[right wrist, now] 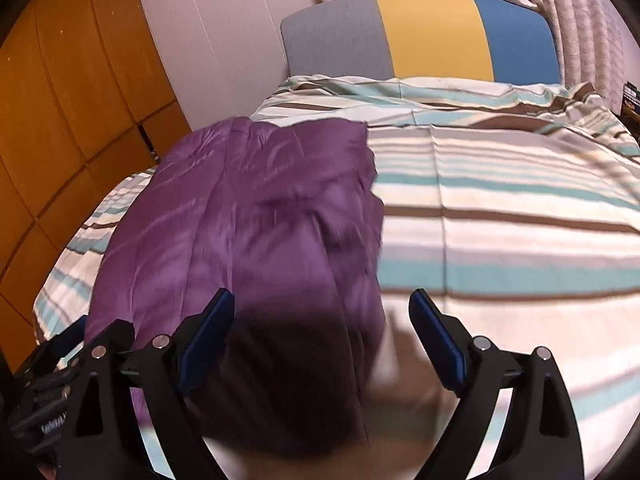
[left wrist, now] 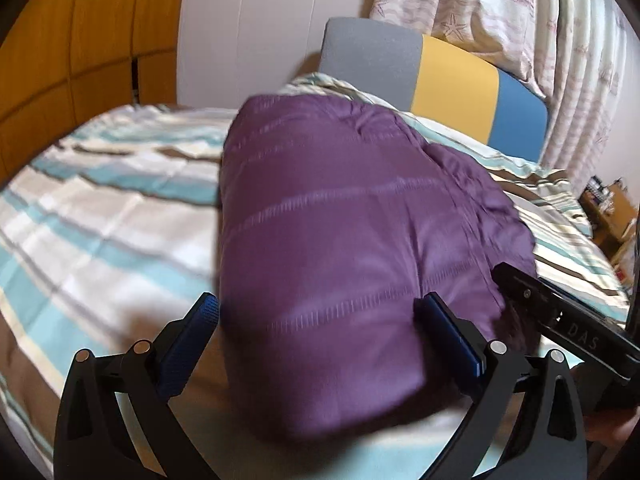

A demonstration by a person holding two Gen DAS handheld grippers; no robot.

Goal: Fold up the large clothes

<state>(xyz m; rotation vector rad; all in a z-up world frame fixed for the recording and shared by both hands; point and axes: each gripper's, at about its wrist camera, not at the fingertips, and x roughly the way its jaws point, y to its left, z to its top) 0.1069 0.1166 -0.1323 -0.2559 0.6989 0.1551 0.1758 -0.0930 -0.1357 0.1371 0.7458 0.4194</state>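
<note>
Purple folded garment [left wrist: 352,240] sits bunched on the striped bed [left wrist: 100,208], and both the left gripper [left wrist: 320,320] and right gripper [right wrist: 322,312] hang over its near end, jaws spread wide, gripping nothing.

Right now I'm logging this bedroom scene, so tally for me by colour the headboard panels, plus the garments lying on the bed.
Grey upholstered headboard panel: 1
Yellow upholstered headboard panel: 1
Blue upholstered headboard panel: 1
Purple quilted puffy garment, folded on the striped bedcover: 1
Total: 4
</note>
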